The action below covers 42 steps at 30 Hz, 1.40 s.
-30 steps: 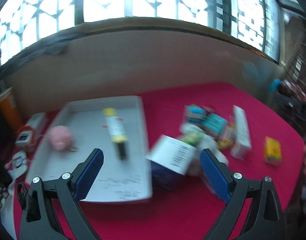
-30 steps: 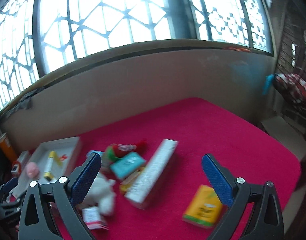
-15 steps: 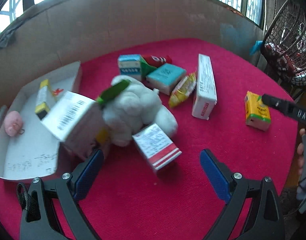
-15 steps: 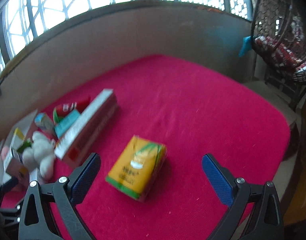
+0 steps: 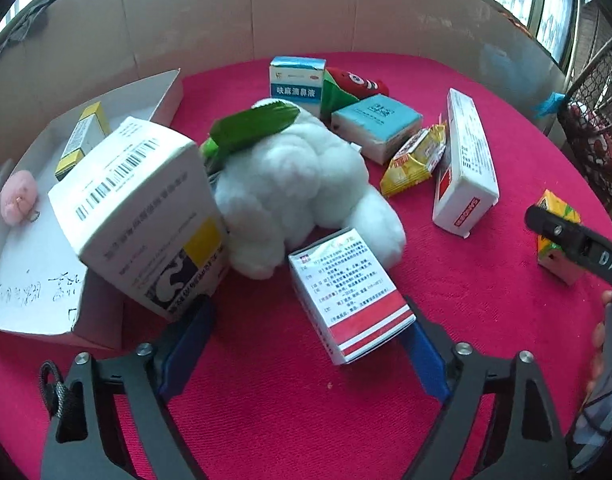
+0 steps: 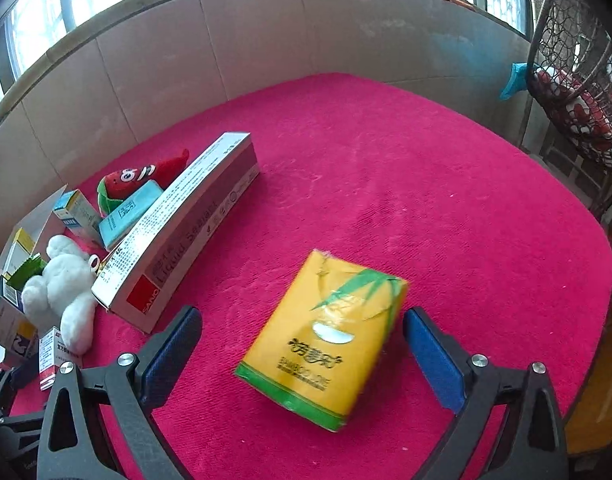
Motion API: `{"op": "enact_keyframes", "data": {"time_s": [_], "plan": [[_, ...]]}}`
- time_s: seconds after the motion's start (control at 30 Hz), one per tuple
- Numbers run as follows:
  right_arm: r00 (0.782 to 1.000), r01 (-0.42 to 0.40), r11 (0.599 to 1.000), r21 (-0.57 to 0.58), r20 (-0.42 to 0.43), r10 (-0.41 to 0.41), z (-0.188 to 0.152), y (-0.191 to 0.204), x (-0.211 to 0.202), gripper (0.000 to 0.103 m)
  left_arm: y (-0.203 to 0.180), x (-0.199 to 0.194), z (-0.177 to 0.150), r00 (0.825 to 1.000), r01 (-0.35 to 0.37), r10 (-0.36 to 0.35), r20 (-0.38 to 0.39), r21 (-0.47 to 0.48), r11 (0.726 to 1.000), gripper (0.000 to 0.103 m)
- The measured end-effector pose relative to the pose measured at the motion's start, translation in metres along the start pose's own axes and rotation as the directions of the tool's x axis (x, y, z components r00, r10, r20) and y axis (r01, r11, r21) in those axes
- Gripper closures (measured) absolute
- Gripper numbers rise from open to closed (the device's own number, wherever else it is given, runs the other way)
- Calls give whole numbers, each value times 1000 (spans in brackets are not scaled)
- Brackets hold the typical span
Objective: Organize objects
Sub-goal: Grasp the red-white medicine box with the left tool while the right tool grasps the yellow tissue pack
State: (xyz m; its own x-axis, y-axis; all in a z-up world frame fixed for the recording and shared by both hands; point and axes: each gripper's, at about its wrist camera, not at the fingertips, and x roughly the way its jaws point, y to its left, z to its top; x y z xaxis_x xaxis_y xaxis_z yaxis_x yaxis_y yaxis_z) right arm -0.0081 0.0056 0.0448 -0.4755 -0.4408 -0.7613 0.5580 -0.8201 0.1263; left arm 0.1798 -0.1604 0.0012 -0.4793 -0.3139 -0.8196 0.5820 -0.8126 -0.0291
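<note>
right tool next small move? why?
Probably ease the right tool forward a little, then close. It is open, and the yellow tissue pack lies on the red cloth between its fingers, apart from the other boxes; its far half still lies beyond the pads.

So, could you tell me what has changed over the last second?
Both grippers came down, jaws open. The left gripper swung from the white tray to the red-and-white box; the right gripper closed in on the yellow tissue pack. Nothing is gripped; the objects stayed put.
</note>
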Motion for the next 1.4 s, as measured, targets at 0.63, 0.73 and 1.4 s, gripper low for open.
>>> {"op": "enact_keyframes", "data": {"time_s": [0.63, 0.73, 1.4], "plan": [[997, 71, 995, -67, 46, -68, -13, -6, -9, 47, -24, -23, -19, 994, -73, 58, 93, 169, 983, 63], [997, 58, 997, -42, 50, -56, -13, -9, -12, 49, -24, -28, -20, 991, -92, 72, 109, 182, 979, 63], [991, 66, 996, -64, 121, -57, -8, 5, -39, 50, -41, -49, -30, 994, 44, -66, 89, 222, 974, 63]]}}
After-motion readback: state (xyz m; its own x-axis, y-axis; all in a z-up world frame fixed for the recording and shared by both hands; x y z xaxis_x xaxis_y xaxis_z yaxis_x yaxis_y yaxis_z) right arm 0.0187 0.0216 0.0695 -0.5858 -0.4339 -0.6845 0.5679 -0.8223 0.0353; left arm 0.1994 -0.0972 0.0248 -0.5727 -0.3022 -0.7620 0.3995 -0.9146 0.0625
